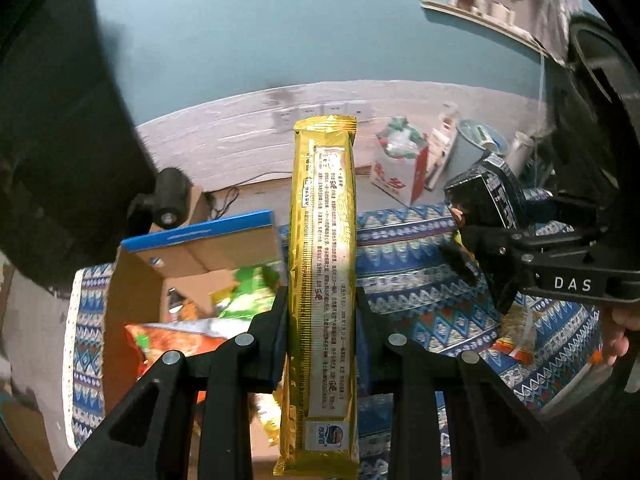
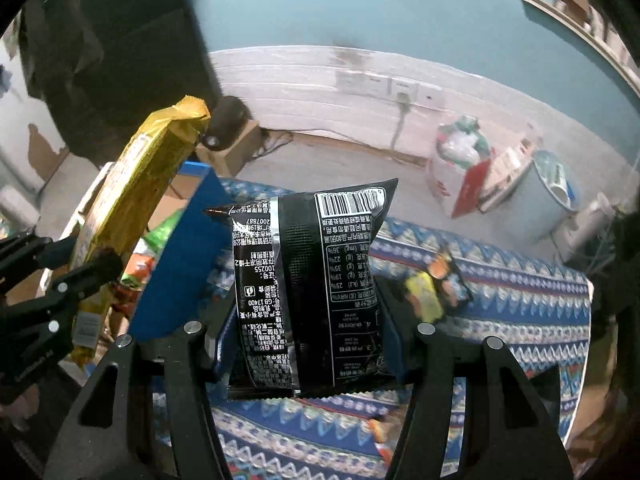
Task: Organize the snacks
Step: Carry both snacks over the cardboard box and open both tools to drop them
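My left gripper (image 1: 320,312) is shut on a long gold snack packet (image 1: 324,240), which stands upright between its pads above the patterned cloth. The same gold snack packet (image 2: 132,200) shows in the right wrist view at the left, held by the left gripper (image 2: 86,270). My right gripper (image 2: 308,320) is shut on a black snack bag (image 2: 308,276) with white print and a barcode. The right gripper (image 1: 480,256) and its black snack bag (image 1: 488,192) appear at the right of the left wrist view. An open cardboard box (image 1: 136,280) with a blue flap holds several snack bags (image 1: 240,300).
A blue patterned cloth (image 2: 500,300) covers the table, with small yellow and orange snack packs (image 2: 436,284) lying on it. On the floor behind stand a red and white box (image 2: 456,176), a pale bucket (image 2: 548,196) and a black round object (image 2: 224,124) on a carton.
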A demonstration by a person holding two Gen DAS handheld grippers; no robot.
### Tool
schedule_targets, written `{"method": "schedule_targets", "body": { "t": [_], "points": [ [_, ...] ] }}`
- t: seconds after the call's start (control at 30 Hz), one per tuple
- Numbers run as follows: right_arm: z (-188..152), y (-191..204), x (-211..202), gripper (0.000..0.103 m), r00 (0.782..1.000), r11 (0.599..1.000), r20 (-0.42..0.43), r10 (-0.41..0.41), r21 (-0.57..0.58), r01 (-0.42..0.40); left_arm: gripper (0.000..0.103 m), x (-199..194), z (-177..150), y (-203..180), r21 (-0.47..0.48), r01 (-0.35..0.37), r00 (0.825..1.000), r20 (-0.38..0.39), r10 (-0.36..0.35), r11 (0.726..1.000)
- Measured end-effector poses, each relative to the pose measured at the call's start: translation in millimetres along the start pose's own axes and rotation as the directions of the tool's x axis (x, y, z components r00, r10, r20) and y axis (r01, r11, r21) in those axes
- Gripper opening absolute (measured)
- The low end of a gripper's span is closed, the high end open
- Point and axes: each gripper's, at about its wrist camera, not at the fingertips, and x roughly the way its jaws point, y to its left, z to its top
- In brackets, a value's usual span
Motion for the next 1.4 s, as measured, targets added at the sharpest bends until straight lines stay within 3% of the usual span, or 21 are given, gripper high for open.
{"method": "schedule_targets", "body": {
  "t": [0.4, 0.87, 1.3, 1.4],
  "points": [
    [38, 70, 25, 0.058, 0.999, 0.996, -0.009, 0.049, -0.073, -0.049, 0.029, -10, -20, 73, -0.117, -0.055, 0.998, 0.016, 0.057, 0.992],
    [60, 142, 58, 0.058, 0.994, 0.983, -0.036, 0.101, -0.15, -0.105, 0.029, -2, -48, 143, -0.231, -0.127, 0.992, -0.044, 0.12, 0.965],
    [69, 170, 91, 0.058, 0.989, 0.978, -0.093, 0.116, -0.165, -0.13, 0.029, 23, -72, 172, -0.27, -0.178, 0.979, -0.143, 0.144, 0.946],
    [70, 172, 95, 0.058, 0.987, 0.977, -0.103, 0.127, -0.159, -0.142, 0.029, 22, -72, 173, -0.269, -0.191, 0.978, -0.136, 0.159, 0.944]
  ]
}}
